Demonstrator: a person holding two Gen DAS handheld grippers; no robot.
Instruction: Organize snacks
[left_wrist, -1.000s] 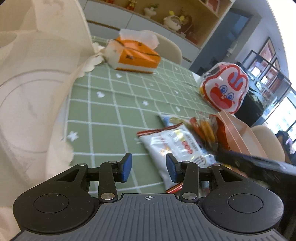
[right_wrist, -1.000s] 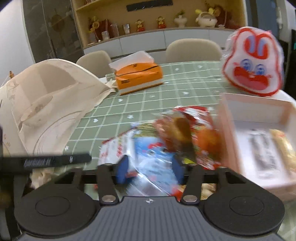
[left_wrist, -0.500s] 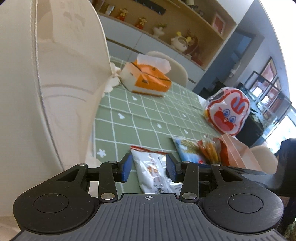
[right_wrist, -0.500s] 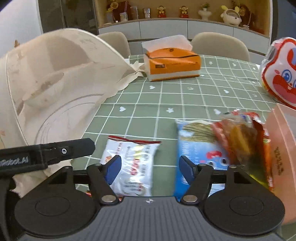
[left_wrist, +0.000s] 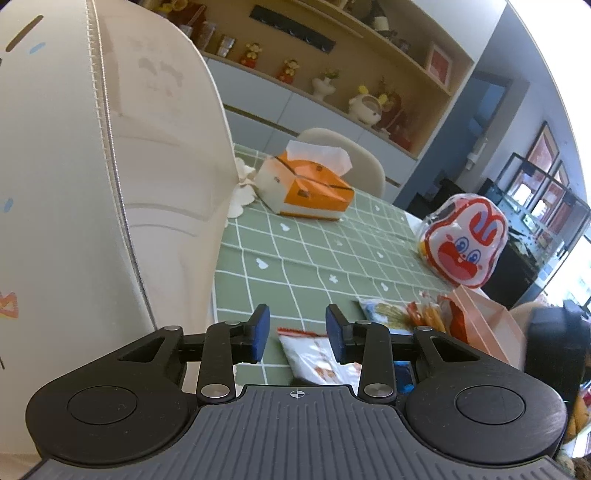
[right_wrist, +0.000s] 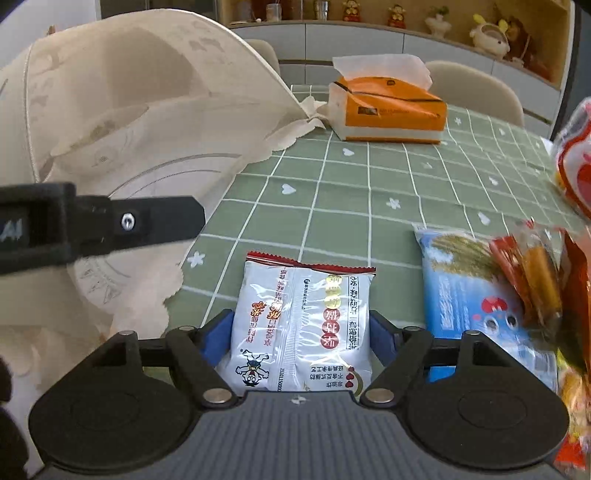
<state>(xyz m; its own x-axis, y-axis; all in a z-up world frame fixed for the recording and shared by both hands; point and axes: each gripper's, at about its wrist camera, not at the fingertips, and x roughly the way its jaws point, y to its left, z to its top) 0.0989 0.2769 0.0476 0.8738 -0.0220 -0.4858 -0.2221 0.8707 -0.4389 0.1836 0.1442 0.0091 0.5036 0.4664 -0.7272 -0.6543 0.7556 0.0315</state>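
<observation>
A white snack packet (right_wrist: 301, 325) with red print lies flat on the green checked tablecloth (right_wrist: 351, 192). My right gripper (right_wrist: 301, 334) is open, one blue pad on each side of the packet. A blue snack packet (right_wrist: 469, 288) and red-orange packets (right_wrist: 535, 266) lie to its right. In the left wrist view my left gripper (left_wrist: 295, 334) is open and empty above the table, with the white packet (left_wrist: 314, 356) just below it, the blue packet (left_wrist: 384, 310) and a pink box (left_wrist: 487, 328) to the right.
A large cream mesh food cover (right_wrist: 122, 122) fills the left side, also in the left wrist view (left_wrist: 92, 166). An orange tissue box (right_wrist: 388, 110) stands at the back. A red-and-white rabbit-face bag (left_wrist: 461, 240) sits at the right. Chairs line the far edge.
My right gripper has moved left and down from the blue and red packets to the white packet and opened wider around it. My left gripper has risen and pulled back.
</observation>
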